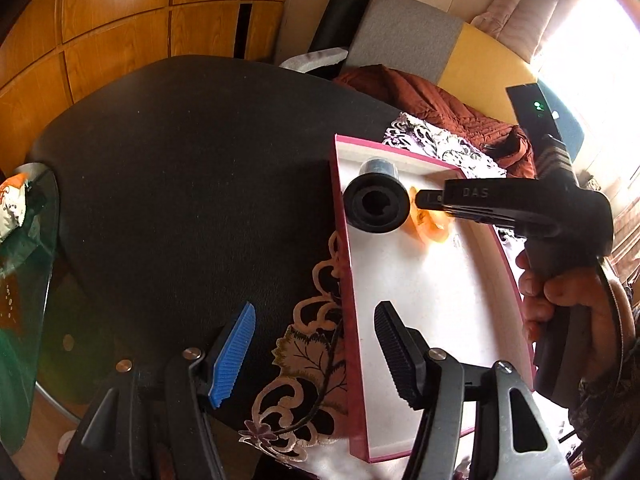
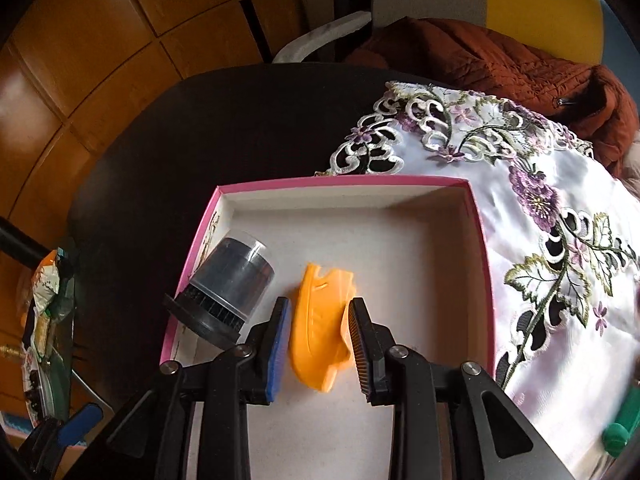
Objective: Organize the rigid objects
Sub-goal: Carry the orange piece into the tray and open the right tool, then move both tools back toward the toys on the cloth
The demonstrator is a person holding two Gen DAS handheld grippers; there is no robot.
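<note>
A pink-rimmed white box (image 2: 482, 240) lies on the table; its rim also shows in the left wrist view (image 1: 346, 280). Inside lie an orange plastic piece (image 2: 320, 320) and a clear-topped black cylinder (image 2: 228, 288) on its side by the left wall. My right gripper (image 2: 318, 340) is open, its jaws on either side of the orange piece with small gaps. In the left wrist view the right gripper (image 1: 428, 200) reaches into the box beside the cylinder (image 1: 376, 204) and the orange piece (image 1: 432, 224). My left gripper (image 1: 316, 356) is open and empty over the box's near left edge.
An embroidered white cloth (image 2: 540, 216) lies under the box on a black table (image 1: 192, 184). A rust quilted jacket (image 2: 520, 68) lies behind. A glass side table (image 1: 24, 280) with packets stands at left. A green item (image 2: 620, 428) sits at right.
</note>
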